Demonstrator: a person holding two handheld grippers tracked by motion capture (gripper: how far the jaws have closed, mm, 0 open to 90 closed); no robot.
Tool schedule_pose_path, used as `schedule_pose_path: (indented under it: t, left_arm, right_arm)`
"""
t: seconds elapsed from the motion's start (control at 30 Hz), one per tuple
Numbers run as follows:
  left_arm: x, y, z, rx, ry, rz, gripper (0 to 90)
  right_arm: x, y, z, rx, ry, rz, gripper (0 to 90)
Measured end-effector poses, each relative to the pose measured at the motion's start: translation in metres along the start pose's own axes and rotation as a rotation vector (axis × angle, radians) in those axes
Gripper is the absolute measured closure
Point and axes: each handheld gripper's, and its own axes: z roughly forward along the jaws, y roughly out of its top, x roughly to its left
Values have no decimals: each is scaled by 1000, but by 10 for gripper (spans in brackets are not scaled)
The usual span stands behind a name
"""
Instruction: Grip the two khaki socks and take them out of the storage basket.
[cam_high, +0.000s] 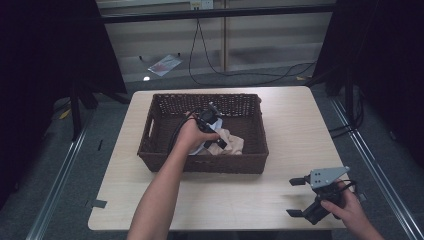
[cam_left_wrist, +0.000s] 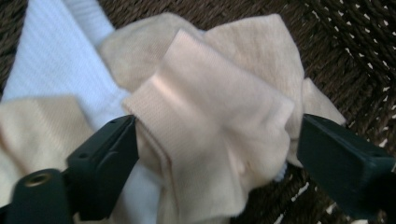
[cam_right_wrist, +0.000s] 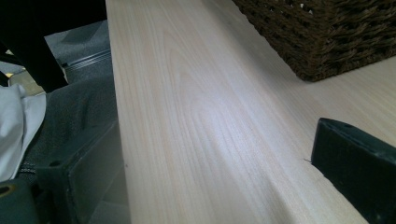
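high view's pretty dim, dark curtains eating both sides. soft glare streak down the counter (cam_right_wrist: 201, 121) in the right gripper view. close-up cloth (cam_left_wrist: 210, 135) slightly blurry, fingers (cam_left_wrist: 105, 163) soft too.

No text, label, brand or number can be read in any view. The surfaces shown carry no legible markings.

The left forearm (cam_high: 157, 195) reaches forward, its hand (cam_high: 189, 136) tipping the left gripper (cam_high: 216, 134) downward with jaws spread wide. The right hand (cam_high: 350, 205) holds the right gripper (cam_high: 296, 197) low near the body, jaws parted and pointing left.
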Motion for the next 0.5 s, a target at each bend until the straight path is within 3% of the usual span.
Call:
schedule_pose_path:
  t: [0.27, 0.37, 0.47, 0.5]
  left_arm:
    - [4, 0, 6, 30, 25, 49, 339]
    - [5, 0, 6, 59, 54, 74, 495]
    - [6, -1, 5, 68, 50, 63, 675]
    - [6, -1, 3, 84, 27, 65, 810]
  right_arm:
    - [0, 0, 0, -3, 7, -1, 14]
    - [0, 0, 0, -3, 7, -1, 14]
    - [0, -1, 0, -1, 3, -1, 14]
    - [-1, -1, 0, -1, 3, 0, 15]
